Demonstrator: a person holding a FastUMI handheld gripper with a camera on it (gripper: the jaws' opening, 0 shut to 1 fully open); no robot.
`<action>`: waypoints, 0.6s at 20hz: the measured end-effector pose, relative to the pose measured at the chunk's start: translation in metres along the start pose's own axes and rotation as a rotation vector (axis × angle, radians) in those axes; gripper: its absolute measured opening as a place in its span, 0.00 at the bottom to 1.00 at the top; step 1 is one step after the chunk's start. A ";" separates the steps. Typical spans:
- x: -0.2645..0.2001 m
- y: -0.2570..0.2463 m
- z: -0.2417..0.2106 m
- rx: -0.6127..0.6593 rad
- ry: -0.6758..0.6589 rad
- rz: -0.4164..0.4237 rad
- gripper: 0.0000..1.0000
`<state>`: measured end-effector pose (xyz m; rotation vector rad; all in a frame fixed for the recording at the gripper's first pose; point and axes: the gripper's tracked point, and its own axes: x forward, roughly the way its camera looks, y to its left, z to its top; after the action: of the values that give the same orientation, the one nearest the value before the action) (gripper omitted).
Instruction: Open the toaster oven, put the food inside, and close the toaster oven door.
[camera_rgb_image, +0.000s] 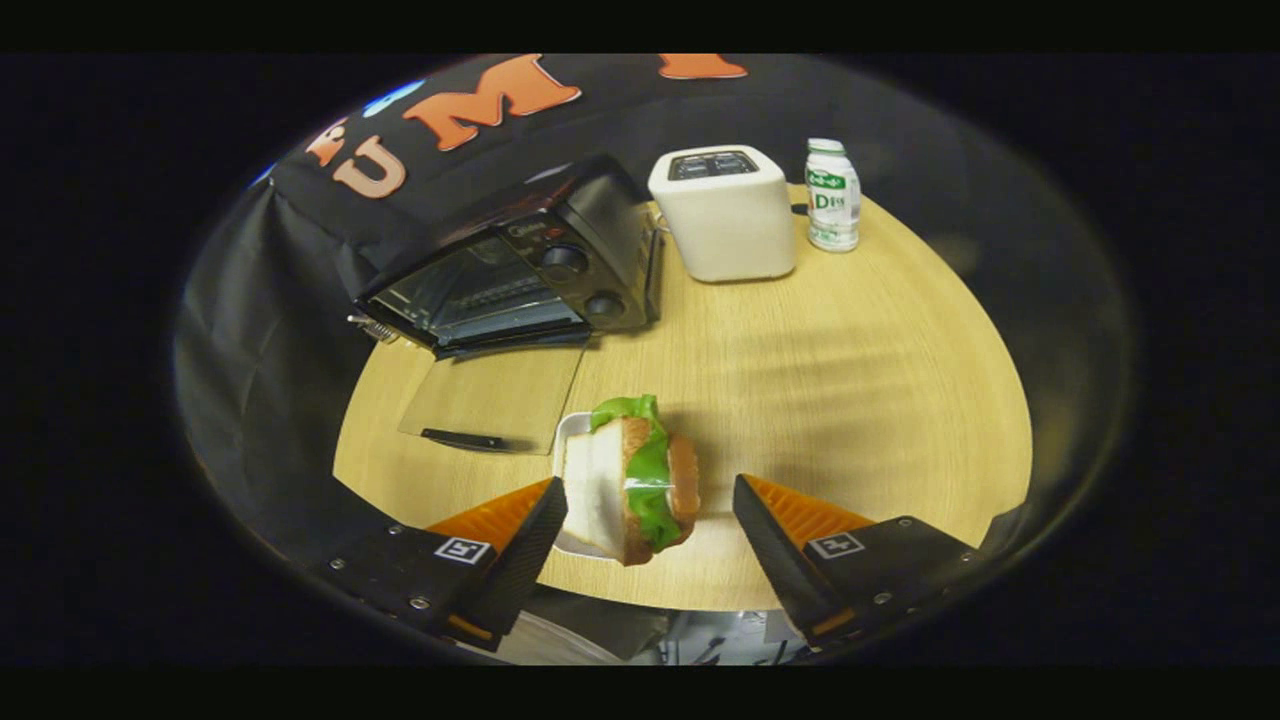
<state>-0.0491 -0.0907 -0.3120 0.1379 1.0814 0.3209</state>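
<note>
Orange fingers spread around sandwich

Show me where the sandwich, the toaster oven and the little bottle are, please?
sandwich (640, 480): gripper view, on its green lettuce, between the open gripper (640, 520) fingers.
toaster oven (520, 275): gripper view, on its front, door folded down.
bottle (832, 205): gripper view, on its label.

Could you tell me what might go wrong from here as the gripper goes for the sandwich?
The gripper is open around the sandwich, which lies on a small white dish. One finger looks close to the bread while the other stands well clear, so closing may push it sideways or spill the lettuce. The toaster oven door lies flat on the table between sandwich and oven, so a low carry could snag it.
</note>
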 end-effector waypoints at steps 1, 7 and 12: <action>0.006 0.002 0.000 0.033 0.002 0.025 1.00; 0.020 0.005 -0.002 0.092 0.032 0.044 0.83; 0.009 0.016 0.004 0.088 0.020 0.038 0.41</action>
<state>-0.0445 -0.0726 -0.3138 0.2342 1.1142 0.3101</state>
